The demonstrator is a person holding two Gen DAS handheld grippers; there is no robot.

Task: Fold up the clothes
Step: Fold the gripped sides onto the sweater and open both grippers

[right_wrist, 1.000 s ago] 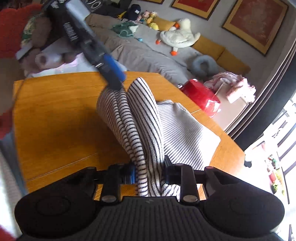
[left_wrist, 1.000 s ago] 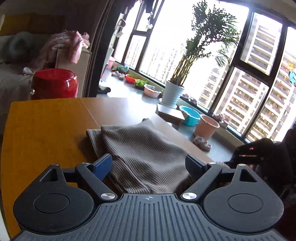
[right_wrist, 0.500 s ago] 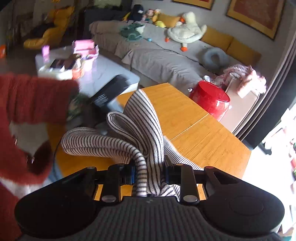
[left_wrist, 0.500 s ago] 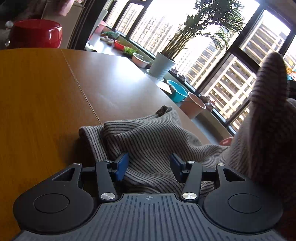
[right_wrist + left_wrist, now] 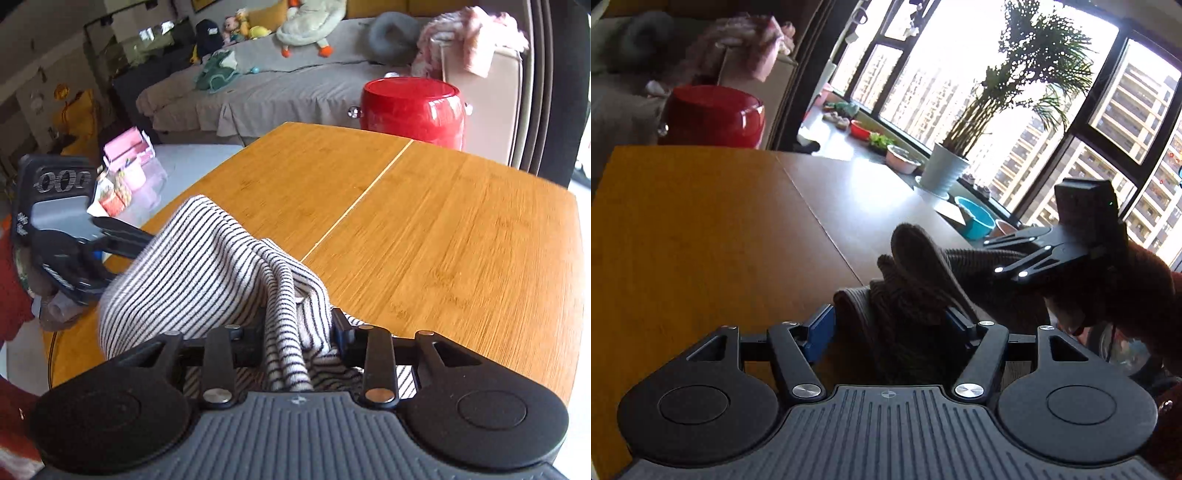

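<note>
Jaws pinching striped garment (both)

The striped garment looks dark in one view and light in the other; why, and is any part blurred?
Left wrist view: bright windows backlight the striped garment, so its stripes sink into shadow. Right wrist view: even room light shows its black-and-white stripes clearly; the wooden table at right is smeared by motion blur.

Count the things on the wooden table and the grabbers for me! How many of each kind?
Striped garment: 1
Grippers: 2, the left gripper and the right gripper
On the table itself I see only the garment.
Total: 3
</note>
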